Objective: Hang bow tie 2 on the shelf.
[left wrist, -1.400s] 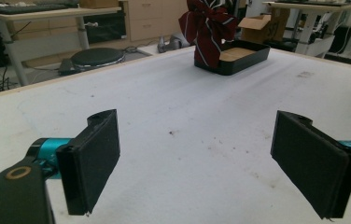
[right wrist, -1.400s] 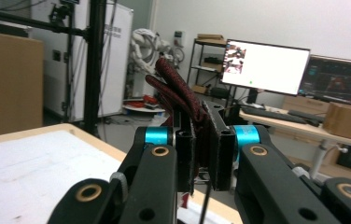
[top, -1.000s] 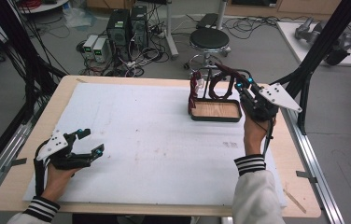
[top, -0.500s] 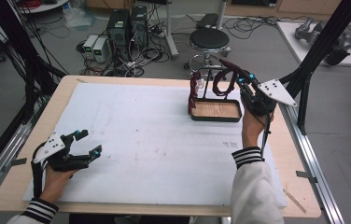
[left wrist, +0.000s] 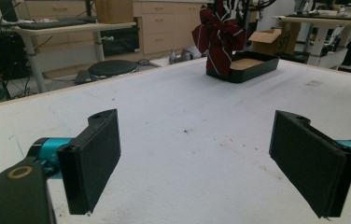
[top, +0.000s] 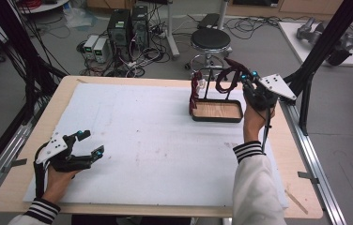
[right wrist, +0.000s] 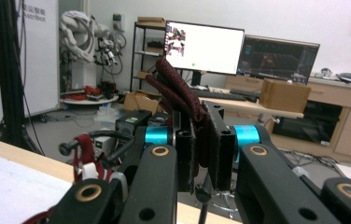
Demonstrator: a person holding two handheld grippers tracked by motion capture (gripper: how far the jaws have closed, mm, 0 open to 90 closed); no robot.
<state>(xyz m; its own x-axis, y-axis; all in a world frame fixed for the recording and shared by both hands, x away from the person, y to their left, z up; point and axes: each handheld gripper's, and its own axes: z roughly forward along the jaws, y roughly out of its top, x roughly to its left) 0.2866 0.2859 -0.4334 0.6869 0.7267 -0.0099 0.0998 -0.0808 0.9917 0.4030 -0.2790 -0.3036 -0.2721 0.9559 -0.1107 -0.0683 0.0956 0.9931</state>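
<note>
While the right gripper (top: 246,77) pinches a dark red tie (right wrist: 179,95) between its fingers (right wrist: 185,158) above the black tray (top: 216,111) near the desk's far right corner (more striped tie drapes over the tray's rack (top: 195,89)), the left gripper (top: 89,143) rests near the front left corner, fingers (left wrist: 92,158) spread wide on nothing.
</note>
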